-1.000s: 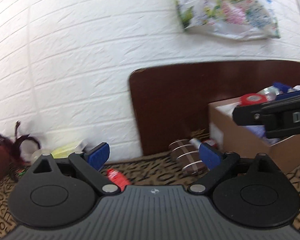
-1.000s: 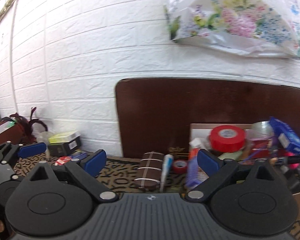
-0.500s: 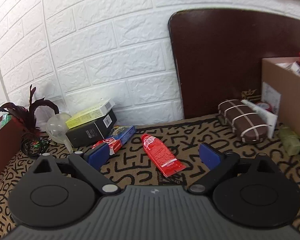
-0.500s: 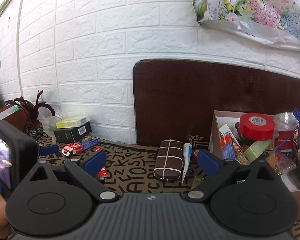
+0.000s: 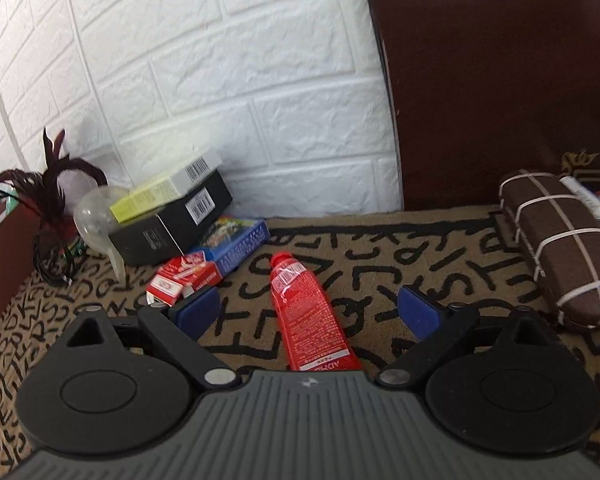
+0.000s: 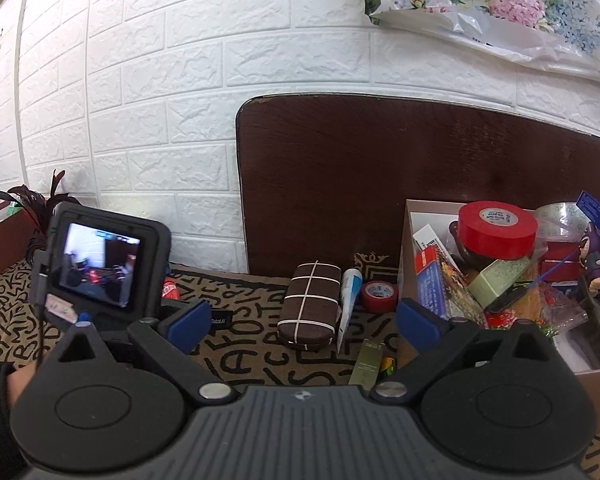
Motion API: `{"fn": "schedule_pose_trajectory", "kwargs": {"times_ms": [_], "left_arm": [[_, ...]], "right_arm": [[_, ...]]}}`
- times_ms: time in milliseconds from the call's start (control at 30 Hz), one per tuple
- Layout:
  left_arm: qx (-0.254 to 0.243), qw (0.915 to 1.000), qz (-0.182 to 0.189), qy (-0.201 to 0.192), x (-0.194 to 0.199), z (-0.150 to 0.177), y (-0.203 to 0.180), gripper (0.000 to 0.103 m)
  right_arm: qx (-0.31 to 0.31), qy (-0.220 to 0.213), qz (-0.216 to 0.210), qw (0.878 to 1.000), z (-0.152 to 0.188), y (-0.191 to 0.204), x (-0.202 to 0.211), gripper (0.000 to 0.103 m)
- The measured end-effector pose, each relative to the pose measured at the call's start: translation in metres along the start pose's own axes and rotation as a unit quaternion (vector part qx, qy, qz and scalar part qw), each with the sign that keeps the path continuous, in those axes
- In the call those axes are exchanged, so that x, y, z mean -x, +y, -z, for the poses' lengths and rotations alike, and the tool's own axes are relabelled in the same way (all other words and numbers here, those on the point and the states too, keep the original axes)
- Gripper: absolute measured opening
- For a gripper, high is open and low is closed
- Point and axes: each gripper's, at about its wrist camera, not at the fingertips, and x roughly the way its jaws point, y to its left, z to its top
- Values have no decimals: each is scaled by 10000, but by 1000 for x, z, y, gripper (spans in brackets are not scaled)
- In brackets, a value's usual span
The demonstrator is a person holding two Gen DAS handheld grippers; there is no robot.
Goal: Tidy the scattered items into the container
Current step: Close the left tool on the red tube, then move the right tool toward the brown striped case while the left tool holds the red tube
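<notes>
A red tube (image 5: 308,312) lies on the patterned mat, between the open fingers of my left gripper (image 5: 309,313), which hovers over it. A red-and-white pack (image 5: 182,280) and a blue box (image 5: 236,244) lie to its left. A brown case with white bands (image 5: 560,248) lies at the right; it also shows in the right wrist view (image 6: 310,306). My right gripper (image 6: 302,326) is open and empty, in front of that case. The cardboard box (image 6: 406,256) at the right is full of items, with a red tape roll (image 6: 496,230) on top.
A black box (image 5: 172,220) with a yellow-green box on it and a clear funnel (image 5: 94,216) stand by the brick wall. A white tube (image 6: 350,298), small red tape roll (image 6: 378,292) and olive bottle (image 6: 366,362) lie beside the box. A dark board leans on the wall.
My left gripper has swung left and down, from near the cardboard box to over the red tube, which now lies between its fingers. My right gripper drew back slightly.
</notes>
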Motion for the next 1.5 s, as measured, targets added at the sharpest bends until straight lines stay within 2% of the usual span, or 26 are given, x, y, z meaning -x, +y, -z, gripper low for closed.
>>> {"fn": "schedule_pose_trajectory", "kwargs": {"times_ms": [67,200,267,300,333,367,400,533,633,900,1033,1133,1200,1233,1267,1333,1433,1467,1500], "left_arm": [[-43,9999,-95,138,-6,2,-5,98],[-216,9991,-365,33,-4,5,-12,99],[-197,9993,-324,20,-1,9,-11,93],[-194,9995,-245,10,1,11,-10,77],[-164,9997,-169,25,3,12,-7,46],[-68,9999,-120,94,4,13,-3,34],[-12,9998,-140,116,5,14,1,24],[65,9999,-134,64,8,20,20,15],[296,9996,2,-27,15,23,41,10],[582,9966,558,-194,22,37,94,8],[555,9925,995,-442,30,46,104,8],[360,9904,1180,-619,40,50,104,9],[337,9884,1317,-676,45,51,103,9],[334,9876,1359,-705,47,46,93,9],[330,9867,1409,-737,49,45,92,9],[282,9855,1472,-793,50,41,90,9],[188,9840,1532,-889,48,42,88,9],[171,9835,1552,-912,48,42,89,9],[177,9831,1575,-917,48,43,89,9]], "right_arm": [[-36,-9,-2,10000,0,-4,0,101],[-78,-18,-42,10000,1,-11,0,101],[-65,-40,-32,10000,1,-13,0,101],[-67,-54,-34,10000,1,-13,0,101],[-72,-69,-42,9999,1,-14,-1,101],[-69,-75,-52,9999,1,-14,-1,101],[-68,-74,-63,9999,1,-14,-1,101],[-138,-141,-99,9998,3,-12,1,100],[-181,-149,-139,9996,4,-10,0,100],[-141,-87,-332,9993,12,6,-4,99],[57,121,-104,9999,22,13,-28,99],[725,154,266,9969,28,34,-41,99],[954,182,423,9944,33,43,-46,99],[907,178,356,9951,35,43,-46,89],[770,232,284,9964,37,42,-48,72],[638,350,372,9966,41,40,-58,69],[475,447,741,9951,46,35,-71,64],[459,452,884,9940,47,35,-76,58],[542,494,1045,9918,48,37,-81,57]]}}
